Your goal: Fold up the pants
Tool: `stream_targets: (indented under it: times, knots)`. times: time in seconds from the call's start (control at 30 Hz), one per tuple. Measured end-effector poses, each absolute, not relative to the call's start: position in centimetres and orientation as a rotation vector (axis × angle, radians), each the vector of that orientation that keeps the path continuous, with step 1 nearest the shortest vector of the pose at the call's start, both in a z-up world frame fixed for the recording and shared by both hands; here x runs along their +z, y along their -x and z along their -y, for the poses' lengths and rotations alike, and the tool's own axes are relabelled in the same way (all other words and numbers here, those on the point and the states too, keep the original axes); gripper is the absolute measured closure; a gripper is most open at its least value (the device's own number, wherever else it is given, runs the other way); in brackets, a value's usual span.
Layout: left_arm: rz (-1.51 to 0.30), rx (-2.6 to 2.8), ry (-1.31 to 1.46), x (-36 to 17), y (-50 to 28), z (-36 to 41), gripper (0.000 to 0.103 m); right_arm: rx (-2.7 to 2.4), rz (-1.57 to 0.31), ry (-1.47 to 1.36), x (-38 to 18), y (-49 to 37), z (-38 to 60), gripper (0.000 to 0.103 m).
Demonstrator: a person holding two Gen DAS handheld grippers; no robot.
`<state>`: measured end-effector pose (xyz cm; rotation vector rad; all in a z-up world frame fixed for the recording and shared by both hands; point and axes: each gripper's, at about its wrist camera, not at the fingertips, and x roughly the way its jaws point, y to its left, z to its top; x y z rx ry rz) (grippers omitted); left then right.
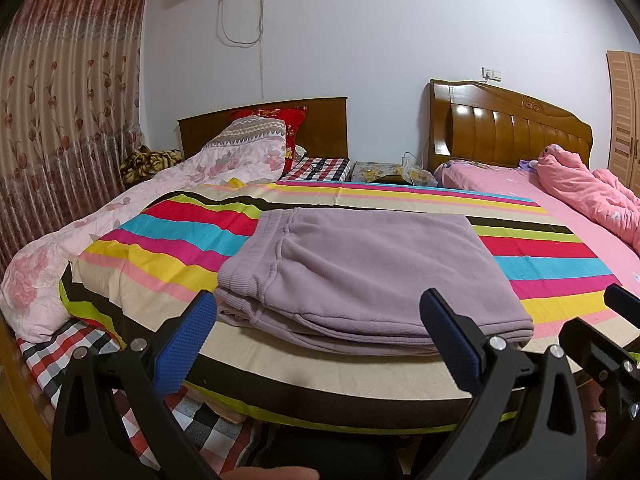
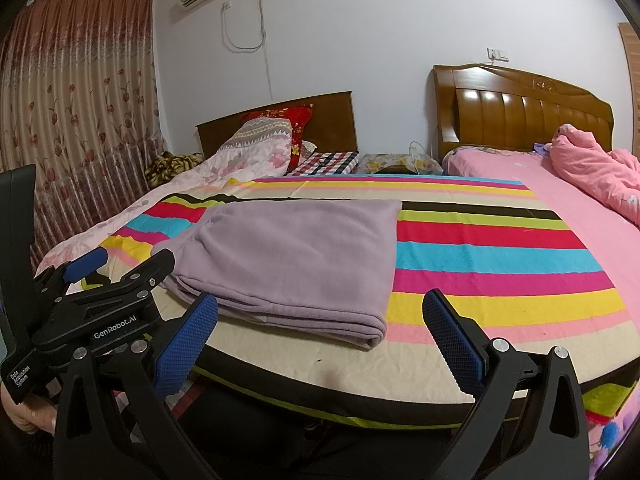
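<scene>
Lilac fleece pants (image 1: 360,276) lie folded into a flat stack on the striped blanket (image 1: 160,240), waistband to the left. My left gripper (image 1: 320,340) hovers just short of the stack's near edge, open, nothing between its blue pads. In the right wrist view the same pants (image 2: 296,256) sit left of centre. My right gripper (image 2: 320,340) is open and empty over the blanket's (image 2: 500,264) near edge, right of the stack. The left gripper (image 2: 120,264) shows at the left of that view, held by a hand (image 2: 28,416).
A floral quilt (image 1: 80,240) lies bunched on the left bed. A pink duvet (image 1: 592,192) is heaped on the right bed's pink sheet. Wooden headboards (image 1: 508,128) and a small nightstand (image 1: 384,172) stand at the back. Bare striped blanket stretches right of the pants.
</scene>
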<state>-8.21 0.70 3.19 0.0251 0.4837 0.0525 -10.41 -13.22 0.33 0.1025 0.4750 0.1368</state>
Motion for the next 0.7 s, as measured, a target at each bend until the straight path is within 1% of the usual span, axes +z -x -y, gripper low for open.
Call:
stream_targets:
  times: [0.33,0.7]
  knots:
    - [-0.478,0.041,-0.021,3.01,8.28,-0.76,0.001,0.144,-0.480,-0.102,0.18,10.77,12.90,0.005]
    - [-0.521,0.039,-0.023,2.61,7.74,-0.79,0.001,0.148,-0.484,-0.101,0.17,10.87,12.80,0.005]
